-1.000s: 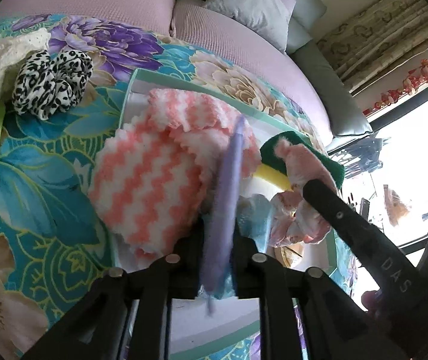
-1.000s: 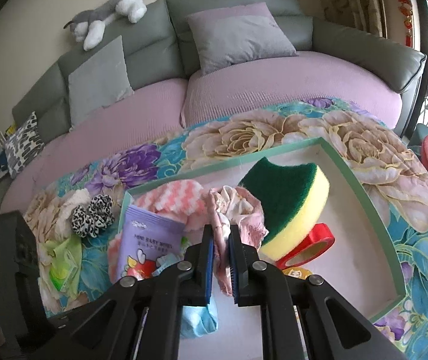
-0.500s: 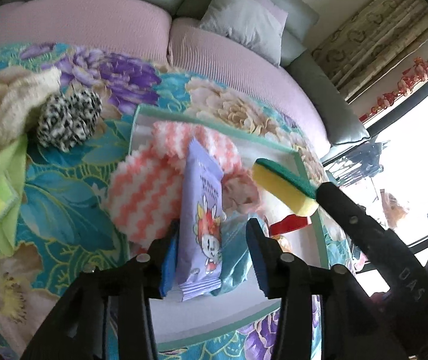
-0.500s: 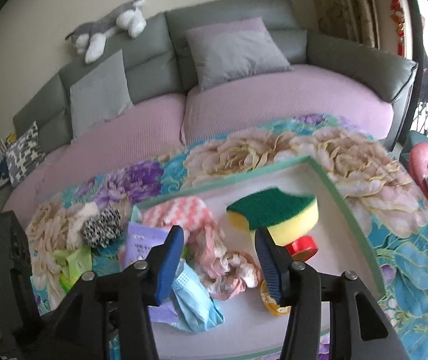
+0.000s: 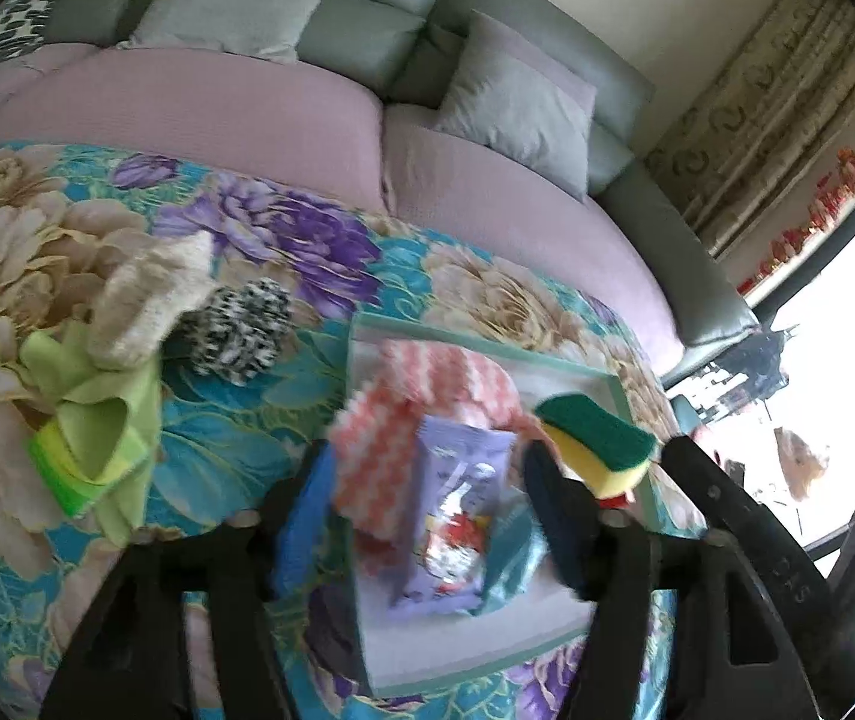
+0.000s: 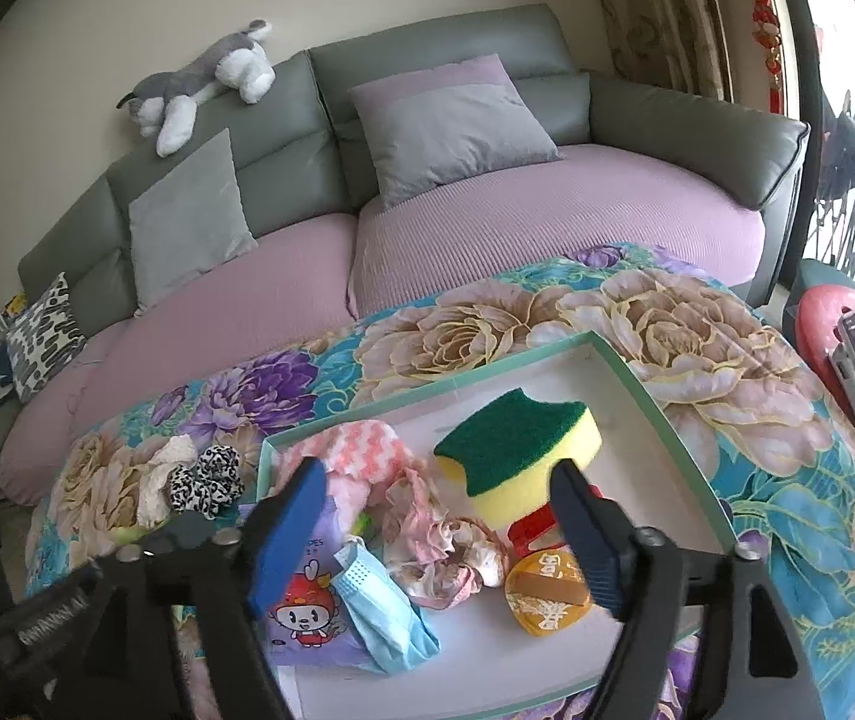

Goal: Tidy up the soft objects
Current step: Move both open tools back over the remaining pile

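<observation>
Black gripper, blue pads, silver screws.

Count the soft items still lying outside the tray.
3: a cream knitted cloth, a leopard-print fabric scrunchie right of it, and a lime-green folded cloth below. The black gripper bodies may hide more.

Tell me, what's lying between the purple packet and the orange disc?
In the right wrist view: a blue face mask and a crumpled pink cloth between packet and disc.

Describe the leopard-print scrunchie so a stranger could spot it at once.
Find the floral tablecloth before the sofa, then the green-rimmed tray. Outside its left edge lies the scrunchie, beside a cream cloth; only it has black-and-white spots.
</observation>
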Tool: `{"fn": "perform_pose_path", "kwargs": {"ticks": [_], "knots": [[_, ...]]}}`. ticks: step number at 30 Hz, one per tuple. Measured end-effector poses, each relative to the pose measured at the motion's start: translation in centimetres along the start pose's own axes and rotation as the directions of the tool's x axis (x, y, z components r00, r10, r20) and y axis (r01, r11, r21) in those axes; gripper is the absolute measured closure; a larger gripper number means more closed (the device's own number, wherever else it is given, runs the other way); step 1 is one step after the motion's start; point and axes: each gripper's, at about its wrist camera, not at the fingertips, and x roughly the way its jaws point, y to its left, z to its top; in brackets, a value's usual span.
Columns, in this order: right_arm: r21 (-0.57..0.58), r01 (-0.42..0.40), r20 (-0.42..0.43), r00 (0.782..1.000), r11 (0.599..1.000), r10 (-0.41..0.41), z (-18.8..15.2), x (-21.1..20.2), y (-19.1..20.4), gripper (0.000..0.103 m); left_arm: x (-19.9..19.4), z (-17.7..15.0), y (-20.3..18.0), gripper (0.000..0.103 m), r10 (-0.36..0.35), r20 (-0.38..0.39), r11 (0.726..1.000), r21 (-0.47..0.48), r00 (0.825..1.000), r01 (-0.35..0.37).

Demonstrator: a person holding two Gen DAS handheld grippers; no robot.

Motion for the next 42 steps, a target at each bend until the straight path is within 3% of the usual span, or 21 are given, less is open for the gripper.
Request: {"fn": "perform_pose_path", "kwargs": {"ticks": [4, 8, 11, 15, 21, 26, 30, 36, 38, 42], "knots": [[0.015, -0.004, 0.002, 1.0, 1.0, 0.004, 0.0, 0.2, -0.2, 0.001, -0.3, 0.5, 1.7, 0.022, 0.059, 0.028, 0.998, -0.032, 0.998, -0.058], [-0.001, -0.001, -0.003, 1.0, 1.0, 0.001, -0.1, 0.5, 0.1, 0.0, -0.6, 1.0, 3.6, 0.016, 0.157, 0.069, 0.987, -0.054, 0.985, -0.154], [-0.011, 0.004, -0.013, 1.0, 1.0, -0.004, -0.2, 0.8, 0.3, 0.0, -1.3, 1.4, 5.8, 0.008, 0.252, 0.113, 0.966, -0.093, 0.961, -0.243], [-0.014, 0.007, -0.016, 1.0, 1.0, -0.007, -0.3, 1.0, 0.6, 0.0, -2.8, 1.8, 9.4, 0.007, 0.358, 0.156, 0.927, -0.178, 0.921, -0.33], [-0.045, -0.025, -0.005, 1.0, 0.999, 0.024, -0.6, 1.1, 2.5, 0.0, -5.3, 1.8, 13.8, 0.006, 0.447, 0.192, 0.874, -0.304, 0.874, -0.38], [-0.093, -0.079, -0.001, 0.997, 0.993, 0.079, -1.2, 1.3, 5.8, 0.0, -6.9, 2.1, 15.3, 0.006, 0.498, 0.212, 0.848, -0.323, 0.841, -0.421], [-0.147, -0.152, -0.016, 0.988, 0.977, 0.152, -2.3, 1.8, 9.4, 0.0, -7.7, 2.2, 16.0, 0.006, 0.511, 0.218, 0.841, -0.326, 0.832, -0.431], [-0.235, -0.228, -0.057, 0.974, 0.945, 0.221, -4.5, 3.1, 14.2, 0.0, -7.8, 2.1, 17.7, 0.006, 0.544, 0.163, 0.818, -0.322, 0.823, -0.477], [-0.241, -0.262, -0.094, 0.965, 0.934, 0.246, -5.4, 4.0, 15.5, 0.0, -7.6, 2.0, 17.9, 0.006, 0.544, 0.144, 0.819, -0.306, 0.826, -0.486], [-0.256, -0.278, -0.14, 0.958, 0.926, 0.249, -6.8, 5.9, 17.2, 0.0, -6.4, 1.6, 18.9, 0.006, 0.508, 0.085, 0.833, -0.301, 0.857, -0.464]]}}
